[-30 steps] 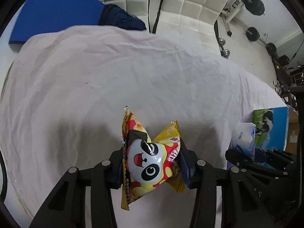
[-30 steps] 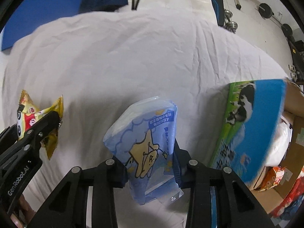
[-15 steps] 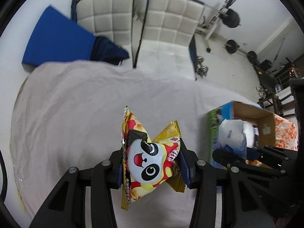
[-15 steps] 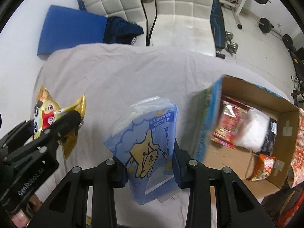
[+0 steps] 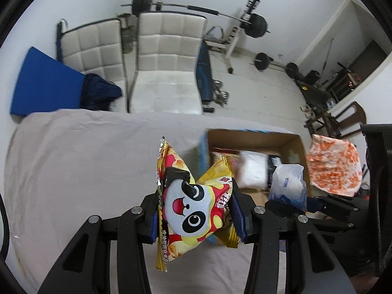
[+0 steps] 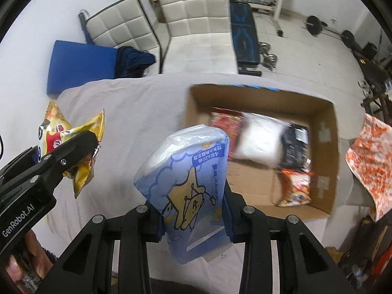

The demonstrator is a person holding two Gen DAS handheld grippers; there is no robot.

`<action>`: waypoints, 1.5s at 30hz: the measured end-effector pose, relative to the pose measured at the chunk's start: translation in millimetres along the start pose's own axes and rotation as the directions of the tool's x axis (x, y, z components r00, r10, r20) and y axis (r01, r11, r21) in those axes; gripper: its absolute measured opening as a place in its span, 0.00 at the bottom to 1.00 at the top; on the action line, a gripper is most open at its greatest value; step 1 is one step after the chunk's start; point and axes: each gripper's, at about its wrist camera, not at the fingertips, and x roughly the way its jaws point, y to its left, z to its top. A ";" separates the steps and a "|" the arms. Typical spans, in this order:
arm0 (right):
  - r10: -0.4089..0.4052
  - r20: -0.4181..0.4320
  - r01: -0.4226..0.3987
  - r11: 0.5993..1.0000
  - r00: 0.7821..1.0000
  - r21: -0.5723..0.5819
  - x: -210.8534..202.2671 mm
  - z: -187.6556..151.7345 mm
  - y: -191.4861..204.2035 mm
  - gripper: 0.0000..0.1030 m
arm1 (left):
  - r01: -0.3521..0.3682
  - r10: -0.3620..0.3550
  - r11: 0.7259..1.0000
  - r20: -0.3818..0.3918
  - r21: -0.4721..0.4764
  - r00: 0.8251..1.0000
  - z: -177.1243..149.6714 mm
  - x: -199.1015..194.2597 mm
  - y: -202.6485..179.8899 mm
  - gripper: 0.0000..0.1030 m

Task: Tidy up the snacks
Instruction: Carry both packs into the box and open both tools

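My left gripper is shut on a yellow panda snack bag, held above the white-sheeted table. My right gripper is shut on a blue pack with a cartoon star, also held high. An open cardboard box sits on the table to the right, with several snack packs inside, among them a red one, a white one and an orange one. In the right wrist view the left gripper with the panda bag hangs at the left.
Two white padded chairs stand beyond the table's far edge, with a blue mat and dark cloth beside them. Weights and a bench fill the floor behind. An orange-patterned cloth lies right of the box.
Both grippers have risen well above the table with their packs still held. The view now looks down into the open box, which was seen from the side before.
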 end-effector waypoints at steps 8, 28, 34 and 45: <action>-0.013 -0.058 0.019 0.994 0.998 0.107 31.1 -14.7 -89.8 0.37 | 0.057 -0.062 0.998 -0.138 -0.036 0.988 -7.4 67.8 -57.2 0.42; 0.060 -0.278 -0.013 0.986 0.959 0.166 171.0 -16.7 -155.8 0.48 | -0.044 -0.001 0.995 -0.437 -0.092 0.899 -48.1 210.0 -76.1 0.42; 0.045 -0.287 0.000 0.988 0.957 0.155 180.2 -20.1 -159.1 0.60 | -0.091 0.047 0.993 -0.443 -0.078 0.895 -51.8 211.9 -72.3 0.44; -0.046 -0.234 0.070 0.993 0.971 0.096 164.4 -34.0 -159.0 0.75 | -0.143 0.126 0.989 -0.342 -0.024 0.931 -45.9 182.4 -79.2 0.71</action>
